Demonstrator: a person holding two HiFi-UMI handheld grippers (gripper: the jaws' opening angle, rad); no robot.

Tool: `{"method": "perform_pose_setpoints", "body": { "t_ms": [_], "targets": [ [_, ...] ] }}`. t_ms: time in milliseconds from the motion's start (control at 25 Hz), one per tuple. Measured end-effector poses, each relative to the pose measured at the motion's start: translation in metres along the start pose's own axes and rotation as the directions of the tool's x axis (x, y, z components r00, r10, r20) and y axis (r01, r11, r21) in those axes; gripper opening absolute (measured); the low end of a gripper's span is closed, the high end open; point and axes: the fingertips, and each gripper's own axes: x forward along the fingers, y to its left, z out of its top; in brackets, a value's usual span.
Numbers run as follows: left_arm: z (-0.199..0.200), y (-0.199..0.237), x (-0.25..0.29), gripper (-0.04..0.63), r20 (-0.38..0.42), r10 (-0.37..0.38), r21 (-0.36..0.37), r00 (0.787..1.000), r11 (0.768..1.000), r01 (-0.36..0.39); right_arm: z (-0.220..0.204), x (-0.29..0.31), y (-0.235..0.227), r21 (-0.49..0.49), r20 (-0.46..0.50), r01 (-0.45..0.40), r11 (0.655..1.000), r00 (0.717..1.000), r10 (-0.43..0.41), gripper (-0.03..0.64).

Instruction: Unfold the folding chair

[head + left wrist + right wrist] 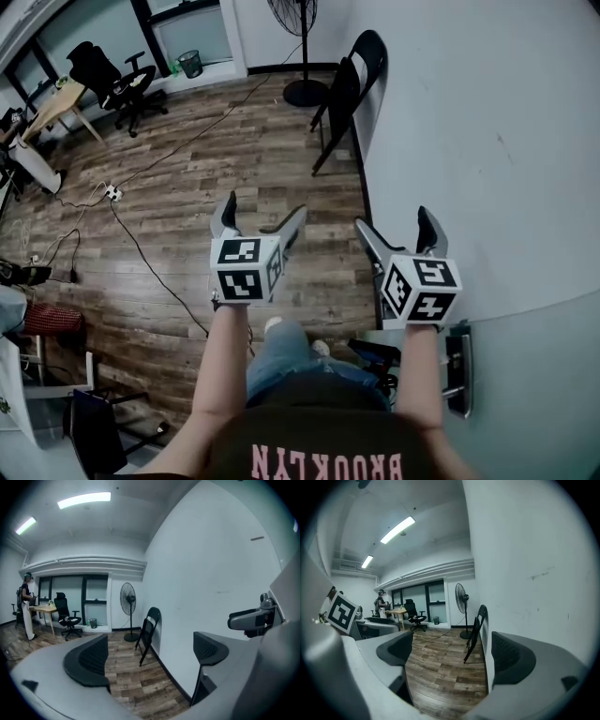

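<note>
Chair: folded, leaning on wall. Fan: just beside it. Cable: across floor, left. My left gripper, right gripper: both wide, empty.

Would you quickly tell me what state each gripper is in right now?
Left gripper: open, nothing between its jaws.
Right gripper: open, nothing between its jaws.
</note>
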Motion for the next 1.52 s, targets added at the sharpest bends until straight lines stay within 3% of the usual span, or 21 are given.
{"method": "perform_pose_setpoints", "body": {
  "t_ms": [200, 560, 920, 1080, 1280, 1520],
  "targets": [
    [0.002, -0.006, 0.011, 0.557, -0.021, -0.017, 0.009, 1.0, 1.0, 0.017, 0.003, 0.01, 0.003, -0.001, -0.02, -0.008, 1.0, 1.0, 0.008, 0.511],
    [0.014, 0.022, 0.073, 0.555, -0.024, -0.017, 0.014, 1.0, 1.0, 0.017, -0.008, 0.048, -0.049, 0.064, -0.066, 0.084, 0.994, 0.995, -0.08, 0.509],
    [0.04, 0.089, 0.165, 0.555, -0.009, -0.031, -0.05, 0.999, 0.998, 0.031, 0.03, 0.145, -0.066, 0.021, -0.035, 0.103, 0.994, 0.994, -0.102, 0.506],
    [0.05, 0.12, 0.211, 0.555, -0.016, -0.042, -0.074, 0.999, 0.996, 0.04, 0.036, 0.201, -0.069, 0.011, -0.086, 0.101, 0.995, 0.991, -0.099, 0.506],
    [0.066, 0.158, 0.265, 0.555, -0.024, -0.045, -0.08, 0.999, 0.996, 0.043, 0.054, 0.264, -0.069, 0.012, -0.083, 0.087, 0.996, 0.993, -0.086, 0.505],
    [0.095, 0.202, 0.316, 0.555, 0.001, -0.05, -0.069, 0.999, 0.996, 0.05, 0.088, 0.321, -0.074, 0.016, -0.044, 0.136, 0.991, 0.99, -0.135, 0.505]
  ]
}}
